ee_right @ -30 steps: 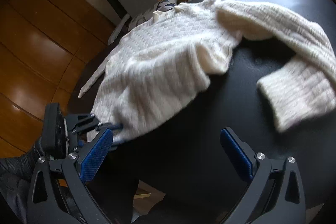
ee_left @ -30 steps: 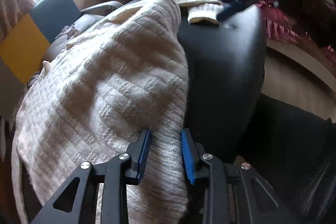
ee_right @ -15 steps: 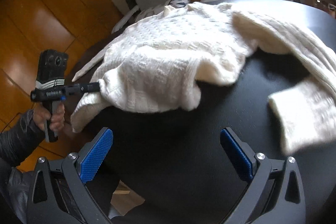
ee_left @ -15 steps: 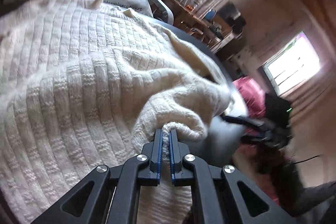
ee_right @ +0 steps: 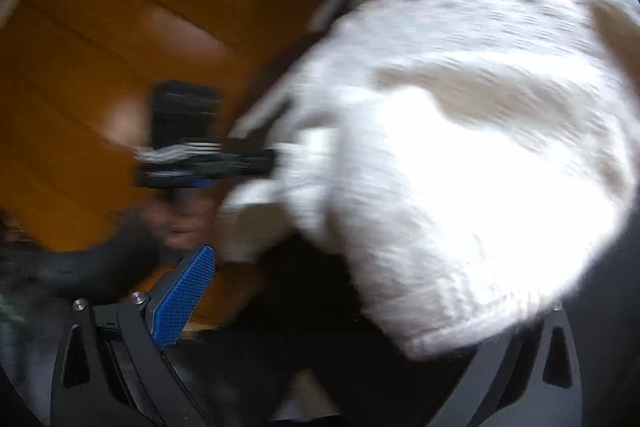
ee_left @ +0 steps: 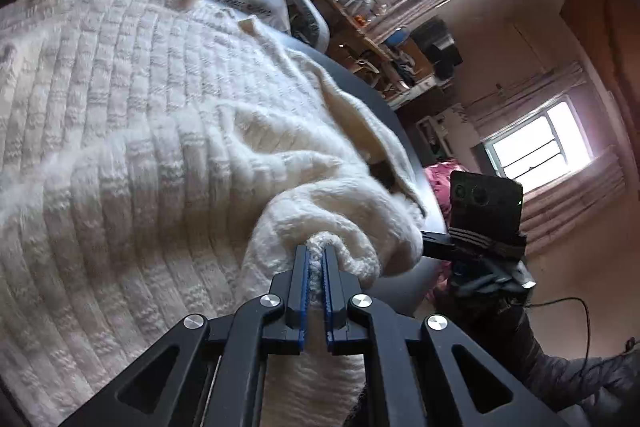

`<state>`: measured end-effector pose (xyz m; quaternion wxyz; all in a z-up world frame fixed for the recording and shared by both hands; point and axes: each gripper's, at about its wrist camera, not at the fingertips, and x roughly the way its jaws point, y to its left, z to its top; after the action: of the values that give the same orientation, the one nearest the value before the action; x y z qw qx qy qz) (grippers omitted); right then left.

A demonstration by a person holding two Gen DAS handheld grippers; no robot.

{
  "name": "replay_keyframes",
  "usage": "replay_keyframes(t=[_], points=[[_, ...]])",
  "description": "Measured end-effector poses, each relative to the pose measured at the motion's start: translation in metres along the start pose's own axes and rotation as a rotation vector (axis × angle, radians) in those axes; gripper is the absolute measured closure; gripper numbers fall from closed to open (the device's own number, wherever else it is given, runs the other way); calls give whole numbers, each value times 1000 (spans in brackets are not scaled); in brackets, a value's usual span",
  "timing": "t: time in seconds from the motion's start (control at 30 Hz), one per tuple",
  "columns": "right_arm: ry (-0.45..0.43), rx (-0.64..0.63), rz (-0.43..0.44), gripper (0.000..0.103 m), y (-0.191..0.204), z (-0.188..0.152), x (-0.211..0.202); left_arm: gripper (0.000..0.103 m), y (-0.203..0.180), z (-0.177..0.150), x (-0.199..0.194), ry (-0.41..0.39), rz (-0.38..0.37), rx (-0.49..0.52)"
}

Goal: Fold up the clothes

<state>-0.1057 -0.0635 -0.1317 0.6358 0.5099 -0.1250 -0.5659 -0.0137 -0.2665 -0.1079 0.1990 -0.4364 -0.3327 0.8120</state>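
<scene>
Black round table (ee_left: 404, 131): cream knit sweater (ee_left: 140, 131) spread across it. Left gripper (ee_left: 316, 259) clamped on a bunched hem fold; right gripper (ee_right: 360, 307) wide apart beside it. Advice: carry fold across evenly, keeping grip firm.

Your sweater (ee_left: 152, 131) is cream white, knitted in a ribbed, basket-weave block pattern. It lies on a black tabletop (ee_left: 400, 131). Your left tool (ee_left: 316, 279) is black with blue ridged pads, and your right tool (ee_right: 360, 307) shows a blue textured pad (ee_right: 182, 301) on black. Behind, you see an orange-brown wooden floor (ee_right: 100, 67).
</scene>
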Motion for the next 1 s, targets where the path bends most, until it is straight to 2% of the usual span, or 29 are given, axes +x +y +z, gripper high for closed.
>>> replay_keyframes(t=[0.07, 0.17, 0.2, 0.3, 0.37, 0.43, 0.5, 0.6, 0.7, 0.73, 0.8, 0.87, 0.9, 0.93, 1.0], points=[[-53, 23, 114, 0, 6, 3, -17, 98, -1, 2, -1, 6, -15, 10], [-215, 94, 222, 0, 3, 2, -53, 98, -7, -3, 6, 52, -6, 50], [-263, 141, 206, 0, -4, -1, -62, 97, -9, -7, 10, 76, 4, 69], [-323, 256, -41, 0, -25, -13, -78, 97, -10, -19, 25, 141, 93, 98], [-291, 273, -250, 0, -30, -22, -76, 97, -10, -25, 28, 160, 95, 98], [-245, 257, -469, 0, -26, -31, -71, 97, -14, -31, 29, 178, 48, 114], [-211, 192, -577, 0, -11, -35, -63, 94, -23, -35, 21, 173, -13, 145], [-202, 25, -630, 0, 28, -29, -50, 90, -29, -34, 8, 148, -82, 170], [-188, -139, -607, 0, 66, -12, -27, 88, -26, -31, -6, 98, -77, 171], [-166, -187, -613, 0, 75, -7, -13, 88, -21, -26, -4, 92, -49, 161], [-45, -223, -677, 0, 75, 2, 31, 88, -5, -28, -4, 97, 69, 138], [134, -201, -789, 0, 48, 1, 72, 88, 13, -32, -2, 117, 184, 113], [214, -188, -850, 0, 33, -1, 87, 94, 24, -37, -2, 125, 224, 94], [257, -174, -885, 0, 20, -4, 93, 100, 34, -43, -3, 130, 263, 73], [287, -155, -896, 0, -1, -11, 93, 100, 48, -48, -12, 103, 204, -1]])
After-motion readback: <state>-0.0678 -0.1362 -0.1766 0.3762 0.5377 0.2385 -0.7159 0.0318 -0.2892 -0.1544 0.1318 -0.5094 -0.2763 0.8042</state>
